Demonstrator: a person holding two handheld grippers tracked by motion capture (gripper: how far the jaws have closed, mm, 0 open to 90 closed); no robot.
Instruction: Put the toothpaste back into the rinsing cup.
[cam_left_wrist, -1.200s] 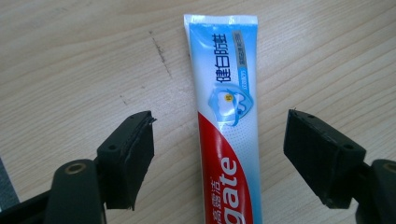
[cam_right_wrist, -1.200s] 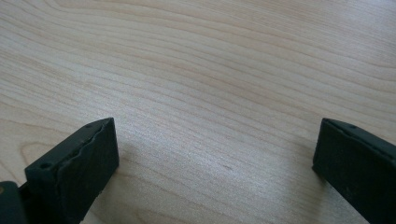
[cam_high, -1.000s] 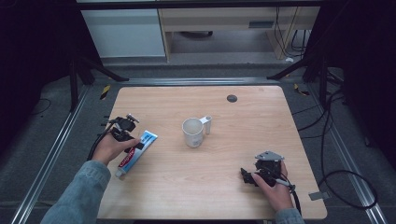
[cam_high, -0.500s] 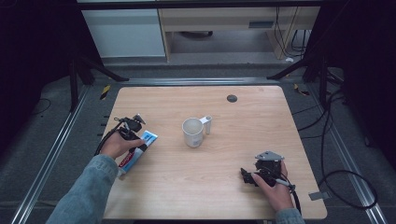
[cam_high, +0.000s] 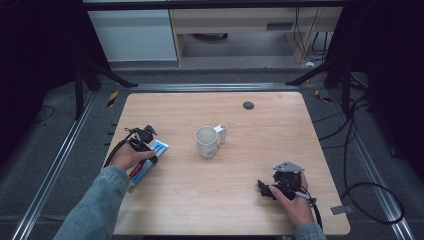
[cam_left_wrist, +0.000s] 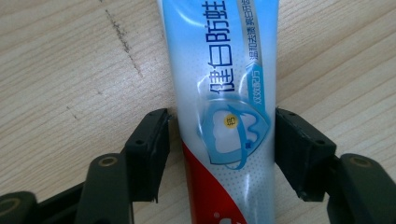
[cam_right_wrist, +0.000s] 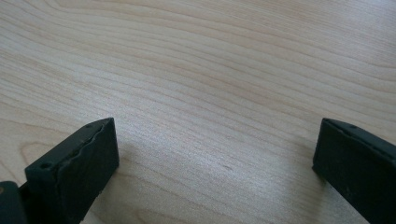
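A blue, white and red toothpaste tube (cam_high: 161, 147) (cam_left_wrist: 224, 70) lies flat near the left side of the wooden table (cam_high: 280, 130). My left gripper (cam_high: 150, 150) (cam_left_wrist: 222, 140) comes down over it, one jaw on each long edge. The jaws have just been closing, and the pads (cam_left_wrist: 292, 144) now rest against the tube's sides. A white mug (cam_high: 206, 141) stands upright at the table's middle, handle to the right. My right gripper (cam_high: 263, 189) (cam_right_wrist: 215, 154) rests low on the front right of the table, open, with bare wood between its jaws.
A small black disc (cam_high: 248, 105) sits in the tabletop near the far edge. Dark floor, metal rails and loose cables (cam_high: 360, 190) surround the table. A white cabinet (cam_high: 135, 35) stands beyond the far edge.
My left hand has shifted slightly right and sunk onto the toothpaste tube, covering its middle. The right hand, the mug and the tube have stayed where they were.
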